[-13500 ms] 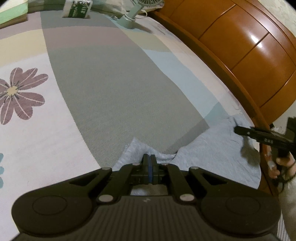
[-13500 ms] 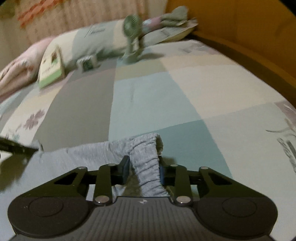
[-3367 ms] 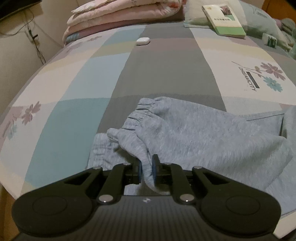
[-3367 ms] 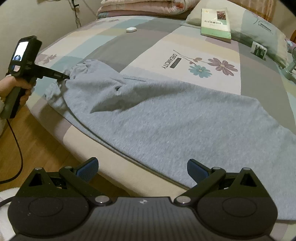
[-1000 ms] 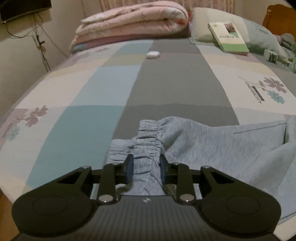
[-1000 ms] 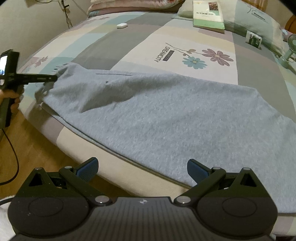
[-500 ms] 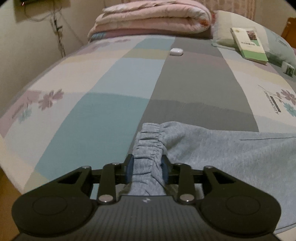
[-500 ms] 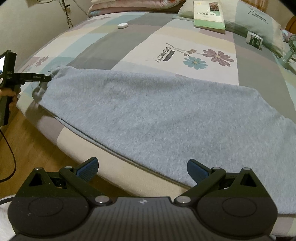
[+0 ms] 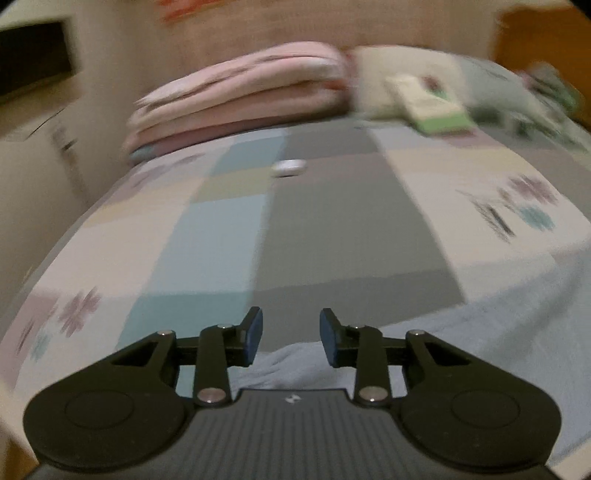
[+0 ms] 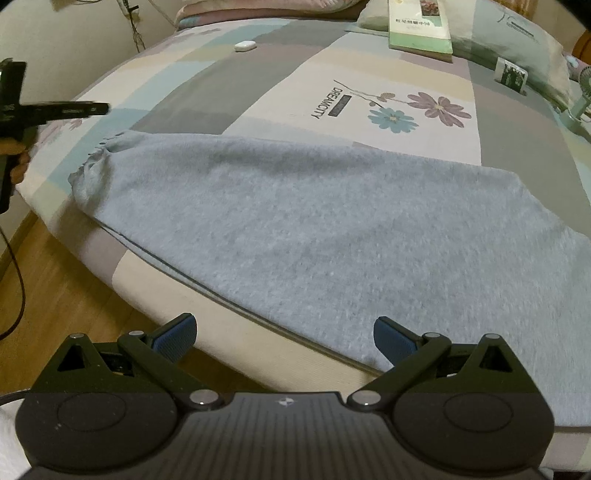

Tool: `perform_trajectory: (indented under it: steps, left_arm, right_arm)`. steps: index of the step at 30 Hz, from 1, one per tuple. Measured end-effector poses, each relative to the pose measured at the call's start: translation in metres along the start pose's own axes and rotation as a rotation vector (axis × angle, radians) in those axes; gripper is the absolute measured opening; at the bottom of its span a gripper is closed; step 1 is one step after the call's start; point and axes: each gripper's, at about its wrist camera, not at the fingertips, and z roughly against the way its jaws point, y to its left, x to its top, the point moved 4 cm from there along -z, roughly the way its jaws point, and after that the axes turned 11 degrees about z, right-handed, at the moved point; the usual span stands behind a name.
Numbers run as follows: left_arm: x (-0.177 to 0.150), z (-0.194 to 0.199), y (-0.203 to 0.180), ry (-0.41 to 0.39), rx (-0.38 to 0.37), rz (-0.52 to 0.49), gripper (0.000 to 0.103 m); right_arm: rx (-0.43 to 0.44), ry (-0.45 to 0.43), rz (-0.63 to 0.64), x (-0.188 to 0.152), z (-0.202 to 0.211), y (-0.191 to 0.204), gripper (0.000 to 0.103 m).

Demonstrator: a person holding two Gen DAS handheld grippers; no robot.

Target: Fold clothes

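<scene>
A pair of grey sweatpants [image 10: 314, 229] is being shown spread flat across the near side of the bed [image 10: 207, 96], filling the middle and right of the right wrist view. Its gathered cuff [image 10: 92, 162] is lying at the left of the frame, near the bed's edge, and its lower hem is running along the mattress side toward the lower right. In the left wrist view, which is blurred, the same cloth is being seen at the lower right and just below the fingers.

The left gripper [image 9: 291, 338] is being held with its jaws apart at a moderate gap, and nothing is being gripped between the blue pads [image 9: 254, 336]. In the right wrist view it is being seen at the upper left, above the cuff and clear of it, with part of a hand [image 10: 16, 158] on its handle.

The right gripper [image 10: 284, 338] is being held wide, empty, at the bottom of the frame, over the bed's edge and the wooden floor [image 10: 55, 288].

A green book [image 10: 421, 26] is being rested against a pillow [image 10: 517, 37] at the top, and a small white case [image 10: 244, 45] is lying at the upper left.
</scene>
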Motion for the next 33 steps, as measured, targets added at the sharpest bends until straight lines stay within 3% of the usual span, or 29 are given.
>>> perform_trajectory:
  steps: [4,7,12,19,25,27,33]
  left_arm:
    - [-0.008,-0.024,-0.050,0.033,-0.137,-0.225,0.032]
    - [-0.015,-0.039,-0.075,0.065,-0.183,-0.377,0.032]
    - [-0.030,-0.053,-0.092,0.140,-0.273,-0.536,0.030]
    - [-0.021,-0.064,-0.086,0.224,-0.395,-0.560,0.030]
    - [-0.017,-0.069,-0.079,0.290,-0.462,-0.508,0.029]
    - [-0.020,-0.066,-0.081,0.289,-0.480,-0.497,0.005]
    - [-0.013,-0.054,-0.072,0.192,-0.460,-0.423,0.000]
  right_arm:
    - [0.002,0.006,-0.003,-0.001,-0.003,-0.002,0.103]
    - [0.004,0.012,-0.018,-0.003,-0.005,-0.006,0.103]
    - [0.015,0.021,-0.035,-0.005,-0.010,-0.010,0.103]
    - [0.027,0.034,-0.037,-0.006,-0.016,-0.011,0.103]
    - [0.026,0.040,-0.050,-0.007,-0.017,-0.011,0.103]
    - [0.027,0.043,-0.050,-0.007,-0.018,-0.010,0.103]
    - [0.023,0.046,-0.042,-0.007,-0.019,-0.009,0.103]
